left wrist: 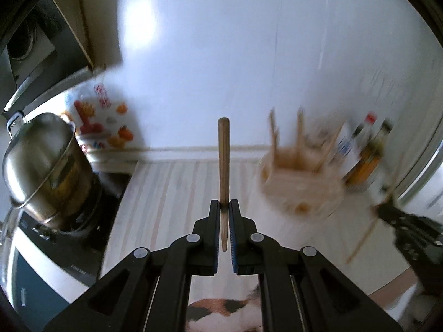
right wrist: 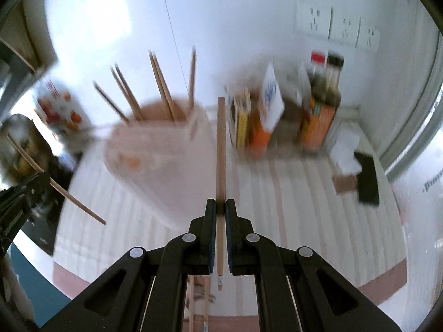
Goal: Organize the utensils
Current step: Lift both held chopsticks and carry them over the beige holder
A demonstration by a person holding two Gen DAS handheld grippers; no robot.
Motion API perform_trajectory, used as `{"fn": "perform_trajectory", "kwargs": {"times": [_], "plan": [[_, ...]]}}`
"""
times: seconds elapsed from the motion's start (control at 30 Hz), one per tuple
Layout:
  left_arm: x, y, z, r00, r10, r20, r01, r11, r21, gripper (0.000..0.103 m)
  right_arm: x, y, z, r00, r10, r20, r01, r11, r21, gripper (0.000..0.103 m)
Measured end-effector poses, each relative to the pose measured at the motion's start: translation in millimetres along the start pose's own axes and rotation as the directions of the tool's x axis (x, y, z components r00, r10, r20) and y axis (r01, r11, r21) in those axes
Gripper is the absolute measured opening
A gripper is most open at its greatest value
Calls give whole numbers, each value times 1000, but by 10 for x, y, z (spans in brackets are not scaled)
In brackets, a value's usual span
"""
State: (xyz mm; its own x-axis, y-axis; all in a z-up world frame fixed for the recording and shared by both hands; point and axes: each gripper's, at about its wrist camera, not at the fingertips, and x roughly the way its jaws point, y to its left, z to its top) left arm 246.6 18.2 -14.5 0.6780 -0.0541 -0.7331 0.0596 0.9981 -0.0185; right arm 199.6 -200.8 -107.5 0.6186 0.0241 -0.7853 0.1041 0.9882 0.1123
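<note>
- The left tool (left wrist: 224, 203) is clamped on a wooden chopstick (left wrist: 223, 160); its two black jaws pinch the stick low on its length, with the tapered tip hanging back between the jaws toward the camera.
- That chopstick's long axis runs straight away from the left tool, its blunt thick end pointing far, up over the striped counter (left wrist: 171, 193) toward the white wall (left wrist: 235, 55).
- The right tool (right wrist: 220, 204) is likewise closed on a second chopstick (right wrist: 221, 149), gripped partway along, the decorated end reaching back toward the camera.
- This second chopstick also lies along the right tool's line, its far end aimed at the gap between the pale utensil holder (right wrist: 155, 149) and the group of sauce bottles (right wrist: 318, 105).
- Both tools tilt downward over the counter, well above its surface; neither stick touches it.
- In the right wrist view the left tool shows at the left edge, its chopstick slanting down to the right.
- The utensil holder stands far left of the right tool, several chopsticks upright in it; it is blurred.
- A steel pot (left wrist: 41, 166) sits on the stove, far left.
</note>
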Motion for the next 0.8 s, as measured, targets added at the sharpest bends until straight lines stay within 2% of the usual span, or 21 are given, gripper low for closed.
{"fn": "perform_trajectory", "kwargs": {"times": [0.13,0.23,0.37,0.5,0.63,0.8], "plan": [[-342,-21,372,993,-103,57,105,994,-28,4,-356,5,351,996,32,83,-33,999,7,6],[-494,-100,628,984,-147,95,150,988,-21,4,-624,2,663,987,78,140,-81,997,13,6],[-497,-219,930,974,-199,107,203,979,-20,4,-821,23,1059,972,118,204,-124,992,17,6],[-201,-392,1179,977,-201,67,201,980,4,4,-736,38,1391,964,118,237,-129,991,33,6],[242,-488,1328,984,-177,-3,177,984,20,4,-431,45,1651,965,114,235,-131,990,58,6],[696,-500,1323,986,-144,-88,146,989,15,4,-28,98,1781,973,99,208,-111,993,47,6]]}}
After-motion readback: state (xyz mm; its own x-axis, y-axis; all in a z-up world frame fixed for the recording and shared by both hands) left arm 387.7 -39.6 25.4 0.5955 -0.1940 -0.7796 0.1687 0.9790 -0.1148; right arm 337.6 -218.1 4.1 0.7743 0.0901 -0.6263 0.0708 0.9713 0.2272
